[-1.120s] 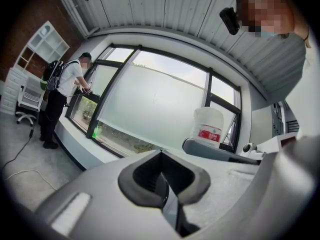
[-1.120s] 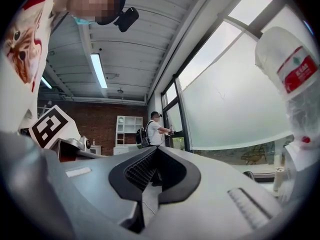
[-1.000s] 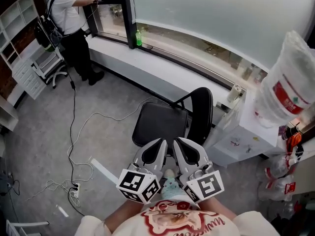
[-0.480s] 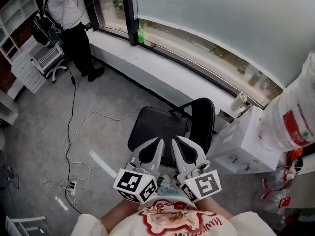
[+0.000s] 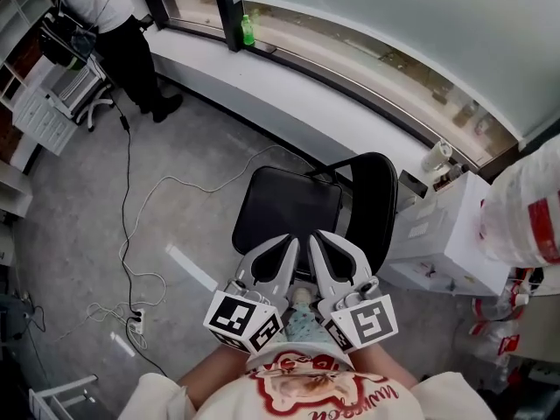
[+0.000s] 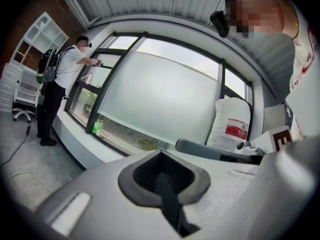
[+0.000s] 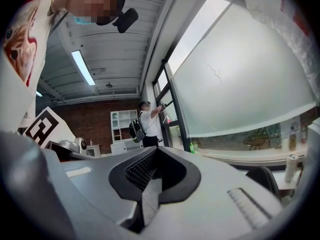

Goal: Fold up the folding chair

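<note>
The black folding chair (image 5: pixel 284 208) stands unfolded on the grey floor, seat flat and backrest (image 5: pixel 374 208) upright on its right side. Both grippers are held close to my body, just short of the seat's near edge and touching nothing. My left gripper (image 5: pixel 282 250) is shut with nothing in it; the left gripper view shows its dark pads (image 6: pixel 162 176) pressed together. Beside it, my right gripper (image 5: pixel 317 245) is also shut and empty, its pads (image 7: pixel 150 184) meeting. A slice of the chair's backrest (image 7: pixel 265 179) shows low in the right gripper view.
A white cabinet (image 5: pixel 446 243) stands right of the chair, with a large white bag (image 5: pixel 534 208) beyond. A window ledge (image 5: pixel 289 86) runs behind, holding a green bottle (image 5: pixel 248 31). A person (image 5: pixel 105 16) stands at the far-left window. Cables (image 5: pixel 131 234) and a power strip (image 5: pixel 136 322) lie on the floor at left.
The head view has shifted, so the chair sits slightly lower and more to the right in frame. Both grippers stay shut and side by side.
</note>
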`<state>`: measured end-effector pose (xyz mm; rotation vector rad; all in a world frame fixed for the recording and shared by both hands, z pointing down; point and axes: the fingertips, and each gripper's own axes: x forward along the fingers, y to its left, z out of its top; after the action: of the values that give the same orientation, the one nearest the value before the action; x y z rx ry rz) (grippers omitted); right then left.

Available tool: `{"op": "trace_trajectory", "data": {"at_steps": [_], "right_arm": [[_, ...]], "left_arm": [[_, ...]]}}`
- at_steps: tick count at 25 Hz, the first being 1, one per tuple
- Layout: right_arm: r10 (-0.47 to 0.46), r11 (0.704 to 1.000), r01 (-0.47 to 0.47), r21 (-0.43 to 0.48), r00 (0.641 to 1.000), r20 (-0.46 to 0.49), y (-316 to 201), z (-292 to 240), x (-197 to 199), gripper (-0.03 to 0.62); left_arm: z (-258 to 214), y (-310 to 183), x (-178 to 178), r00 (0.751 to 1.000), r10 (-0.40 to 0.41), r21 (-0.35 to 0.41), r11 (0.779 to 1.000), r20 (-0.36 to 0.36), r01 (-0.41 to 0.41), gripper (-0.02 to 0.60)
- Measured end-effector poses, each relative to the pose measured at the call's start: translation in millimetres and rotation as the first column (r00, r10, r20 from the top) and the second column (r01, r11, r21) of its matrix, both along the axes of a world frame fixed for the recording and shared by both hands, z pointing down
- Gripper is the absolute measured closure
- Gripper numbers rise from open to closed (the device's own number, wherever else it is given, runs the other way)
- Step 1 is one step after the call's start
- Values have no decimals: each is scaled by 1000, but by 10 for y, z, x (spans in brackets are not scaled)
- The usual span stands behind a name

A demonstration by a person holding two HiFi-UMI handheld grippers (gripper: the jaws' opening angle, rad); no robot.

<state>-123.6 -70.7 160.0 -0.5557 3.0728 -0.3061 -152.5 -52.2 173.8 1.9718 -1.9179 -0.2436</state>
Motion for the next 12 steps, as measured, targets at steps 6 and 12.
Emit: {"op": "trace_trajectory", "data": {"at_steps": [6,12], "right_arm": [[-11,999,9,-46,999,-45,-34,428,-182,569],[-14,996,5,-86,995,-103,-71,928,-320,569]], "left_arm": [[515,-39,-155,1000,-6,-55,998,-27,5,581],[955,-3,-318,998,-27,-119,993,-51,21,581]]}}
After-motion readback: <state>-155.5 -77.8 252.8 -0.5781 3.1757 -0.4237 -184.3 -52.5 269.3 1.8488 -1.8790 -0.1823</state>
